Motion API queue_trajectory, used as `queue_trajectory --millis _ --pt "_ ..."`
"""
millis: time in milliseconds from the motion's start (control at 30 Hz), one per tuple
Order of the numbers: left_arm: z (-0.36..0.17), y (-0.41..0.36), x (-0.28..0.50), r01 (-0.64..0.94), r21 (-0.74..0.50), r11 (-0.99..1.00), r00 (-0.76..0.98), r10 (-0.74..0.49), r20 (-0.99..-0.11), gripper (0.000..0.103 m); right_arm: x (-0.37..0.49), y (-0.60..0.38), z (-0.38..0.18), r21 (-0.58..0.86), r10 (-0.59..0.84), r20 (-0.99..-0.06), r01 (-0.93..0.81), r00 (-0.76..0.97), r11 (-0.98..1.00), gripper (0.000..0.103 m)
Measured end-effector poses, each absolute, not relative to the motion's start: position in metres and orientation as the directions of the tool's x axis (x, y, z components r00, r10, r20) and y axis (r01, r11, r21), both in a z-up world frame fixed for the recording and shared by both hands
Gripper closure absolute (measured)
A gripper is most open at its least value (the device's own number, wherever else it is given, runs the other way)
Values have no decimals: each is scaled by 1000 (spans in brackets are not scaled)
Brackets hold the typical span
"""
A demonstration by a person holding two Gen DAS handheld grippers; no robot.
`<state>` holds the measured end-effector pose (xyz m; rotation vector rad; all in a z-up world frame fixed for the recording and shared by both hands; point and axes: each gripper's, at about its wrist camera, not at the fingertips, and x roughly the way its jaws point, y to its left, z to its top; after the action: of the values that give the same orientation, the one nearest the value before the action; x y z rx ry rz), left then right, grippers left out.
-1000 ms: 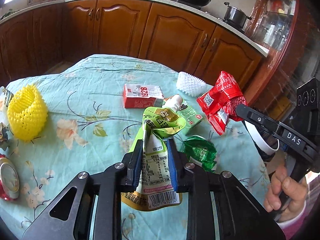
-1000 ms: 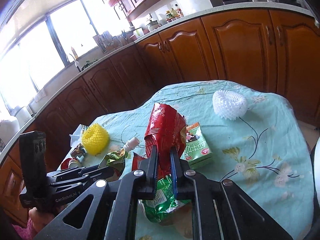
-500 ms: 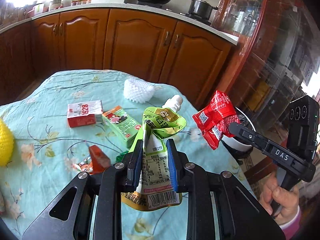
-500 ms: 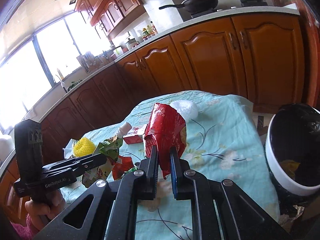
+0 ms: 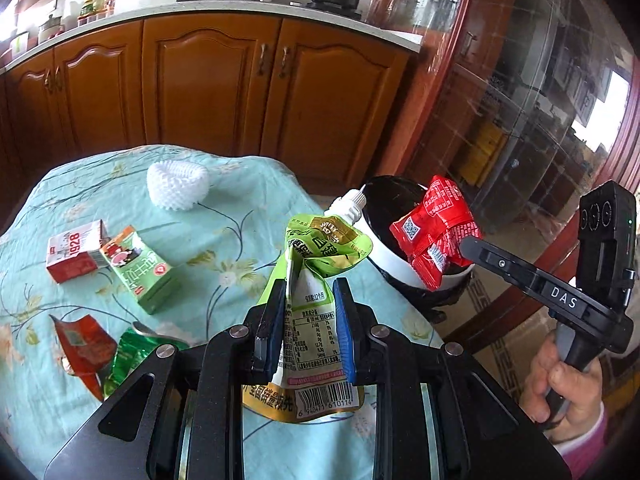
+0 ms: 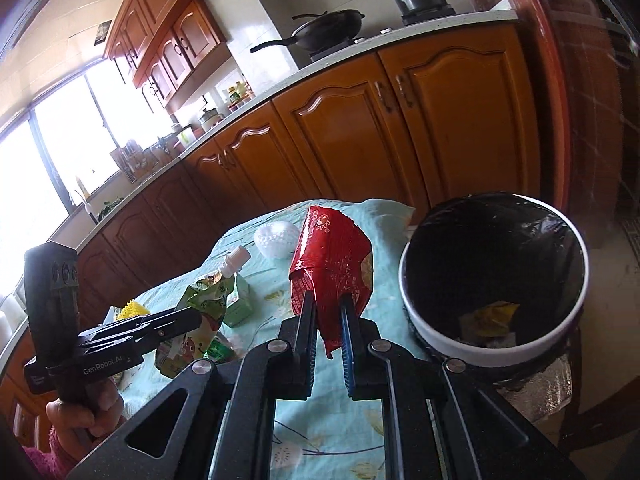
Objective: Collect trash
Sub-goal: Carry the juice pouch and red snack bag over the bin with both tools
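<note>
Your left gripper [image 5: 306,326] pinches a limp green spout pouch [image 5: 316,280]; your right gripper [image 6: 327,316] clamps a crinkly red wrapper [image 6: 334,260] beside the round, black-lined bin [image 6: 496,344]. Let go short of the rim and these light foils could flutter onto the tablecloth [image 5: 224,240]

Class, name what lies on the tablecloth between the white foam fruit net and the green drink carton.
Nothing: in the left wrist view, only bare tablecloth separates the white foam net from the green carton.
</note>
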<state>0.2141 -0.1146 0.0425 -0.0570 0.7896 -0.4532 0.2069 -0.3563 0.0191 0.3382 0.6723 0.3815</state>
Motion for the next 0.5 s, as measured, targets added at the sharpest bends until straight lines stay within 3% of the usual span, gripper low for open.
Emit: queue_trajectory --millis 500 --pt "43 -181 234 467 -187 864 555 -451 -699 82 200 -415 10 418 361 -555 -124 749 900 93"
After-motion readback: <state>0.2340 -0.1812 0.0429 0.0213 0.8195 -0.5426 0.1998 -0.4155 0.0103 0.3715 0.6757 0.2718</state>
